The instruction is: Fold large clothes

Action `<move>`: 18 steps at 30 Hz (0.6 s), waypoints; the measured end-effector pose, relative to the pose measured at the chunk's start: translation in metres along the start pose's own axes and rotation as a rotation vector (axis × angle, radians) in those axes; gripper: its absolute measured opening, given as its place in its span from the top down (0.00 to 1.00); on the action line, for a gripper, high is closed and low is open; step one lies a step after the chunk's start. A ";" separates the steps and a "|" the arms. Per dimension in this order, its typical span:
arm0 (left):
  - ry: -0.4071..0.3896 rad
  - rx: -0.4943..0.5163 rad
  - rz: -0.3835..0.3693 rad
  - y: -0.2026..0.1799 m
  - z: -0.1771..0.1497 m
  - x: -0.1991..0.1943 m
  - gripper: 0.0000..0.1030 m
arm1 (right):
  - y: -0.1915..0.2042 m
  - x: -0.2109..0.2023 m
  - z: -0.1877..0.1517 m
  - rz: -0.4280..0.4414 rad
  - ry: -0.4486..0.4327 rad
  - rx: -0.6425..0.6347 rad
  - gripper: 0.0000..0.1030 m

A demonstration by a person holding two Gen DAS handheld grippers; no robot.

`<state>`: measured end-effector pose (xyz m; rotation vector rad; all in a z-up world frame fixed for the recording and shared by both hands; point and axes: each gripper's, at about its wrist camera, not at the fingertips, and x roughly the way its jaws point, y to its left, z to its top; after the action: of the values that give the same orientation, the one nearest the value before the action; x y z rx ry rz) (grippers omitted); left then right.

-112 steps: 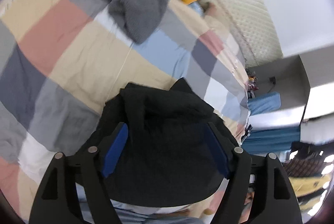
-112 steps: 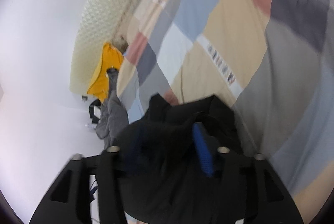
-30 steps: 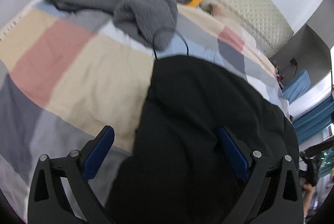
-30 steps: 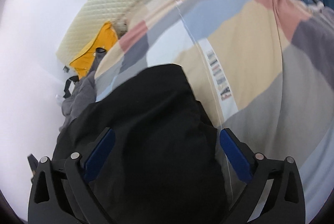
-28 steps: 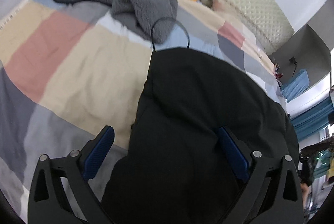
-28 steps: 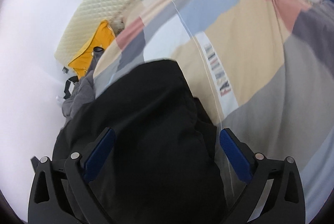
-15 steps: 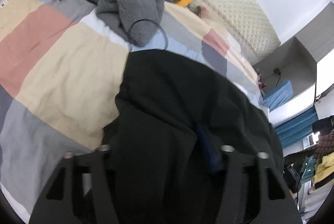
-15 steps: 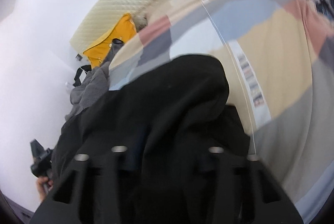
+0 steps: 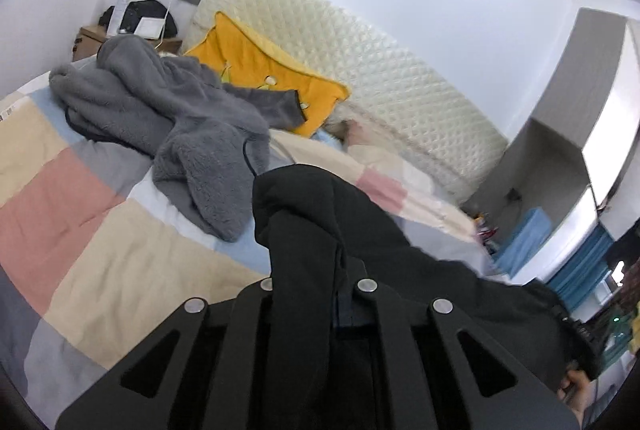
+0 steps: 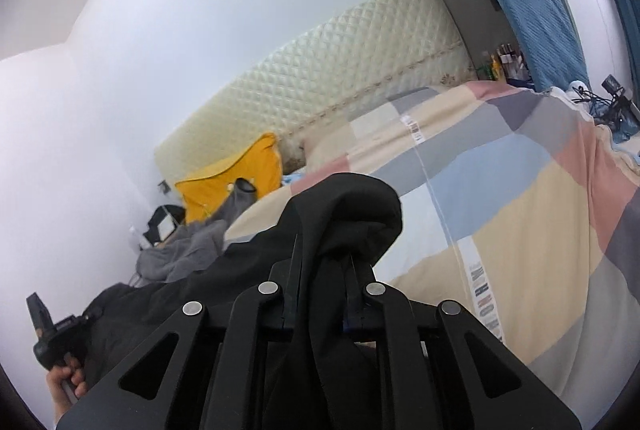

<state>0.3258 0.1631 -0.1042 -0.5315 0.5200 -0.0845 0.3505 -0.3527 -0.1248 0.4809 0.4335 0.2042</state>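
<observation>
A large black garment (image 9: pixel 320 213) hangs between both grippers, lifted above the patchwork bedspread (image 9: pixel 80 230). My left gripper (image 9: pixel 312 294) is shut on a bunched edge of it. My right gripper (image 10: pixel 320 278) is shut on another bunched edge of the black garment (image 10: pixel 352 205). The cloth stretches sideways from each gripper toward the other hand, which shows at the frame edge in both views. The blue finger pads are hidden by the cloth.
A grey fleece garment (image 9: pixel 168 117) lies heaped on the bed at the far left, over a yellow pillow (image 9: pixel 260 69) against the quilted headboard (image 9: pixel 380 77). A nightstand with a bag (image 9: pixel 136 17) stands behind. A blue chair (image 10: pixel 540 29) stands beside the bed.
Both grippers closed on the black garment, which lay under open jaws a second ago, and lifted it off the bed. Both views have tilted up toward the headboard.
</observation>
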 end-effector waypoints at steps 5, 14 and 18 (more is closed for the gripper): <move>0.111 -0.035 0.071 0.021 -0.015 0.044 0.92 | -0.026 0.035 -0.017 -0.082 0.083 -0.014 0.91; 0.213 -0.005 0.211 0.025 -0.040 0.061 0.88 | -0.067 0.066 -0.055 -0.184 0.222 0.025 0.90; 0.207 -0.005 0.217 0.024 -0.040 0.053 0.85 | -0.069 0.059 -0.058 -0.197 0.243 0.013 0.81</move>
<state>0.3502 0.1541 -0.1695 -0.4705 0.7773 0.0699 0.3831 -0.3718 -0.2254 0.4240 0.7165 0.0695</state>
